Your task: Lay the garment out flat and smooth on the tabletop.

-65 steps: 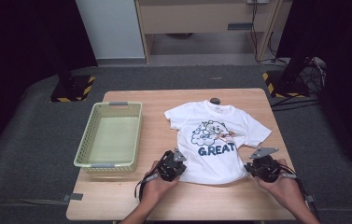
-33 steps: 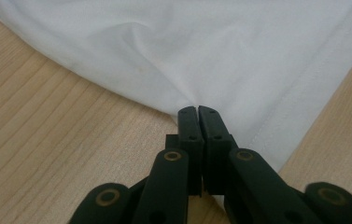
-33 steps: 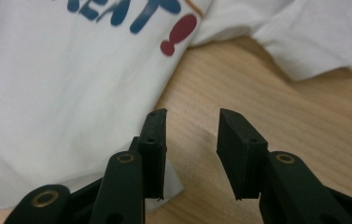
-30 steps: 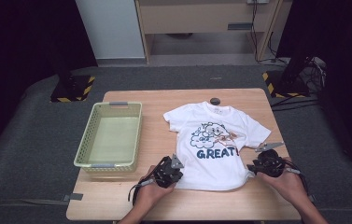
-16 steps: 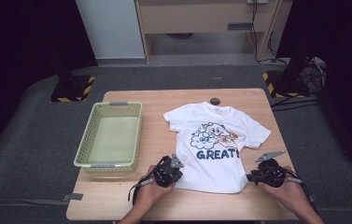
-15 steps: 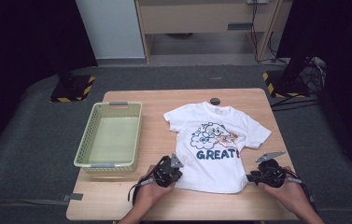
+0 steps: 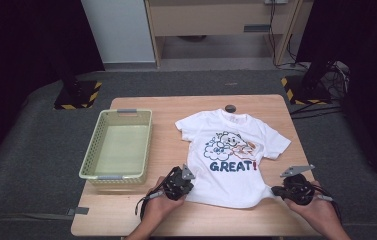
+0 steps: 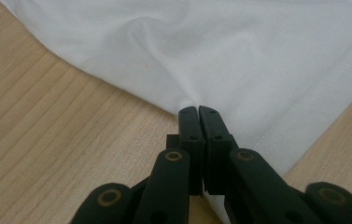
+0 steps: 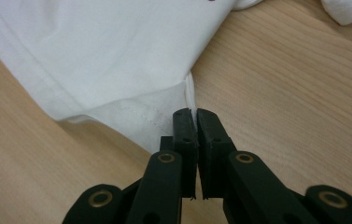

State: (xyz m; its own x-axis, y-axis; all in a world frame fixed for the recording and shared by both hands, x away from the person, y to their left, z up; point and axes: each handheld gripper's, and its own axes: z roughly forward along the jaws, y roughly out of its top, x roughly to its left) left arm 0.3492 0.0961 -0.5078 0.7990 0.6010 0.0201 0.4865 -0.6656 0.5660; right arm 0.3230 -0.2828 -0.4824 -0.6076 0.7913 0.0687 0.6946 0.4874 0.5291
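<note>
A white T-shirt printed with a cartoon and "GREAT!" lies flat on the wooden table, collar toward the far side. My left gripper sits at the shirt's near left hem corner. In the left gripper view the left gripper is shut with the white cloth pinched at its tips. My right gripper is at the near right hem corner. Its jaws have just been closing, and in the right gripper view the right gripper is shut on the stitched hem.
A pale green plastic basket stands on the table's left half. A small black round object lies just beyond the shirt's collar. Bare wood runs along the near edge and right of the shirt.
My right gripper has moved toward the near edge and a little right, closing on the shirt's right hem corner and drawing it outward. The left gripper has stayed in place.
</note>
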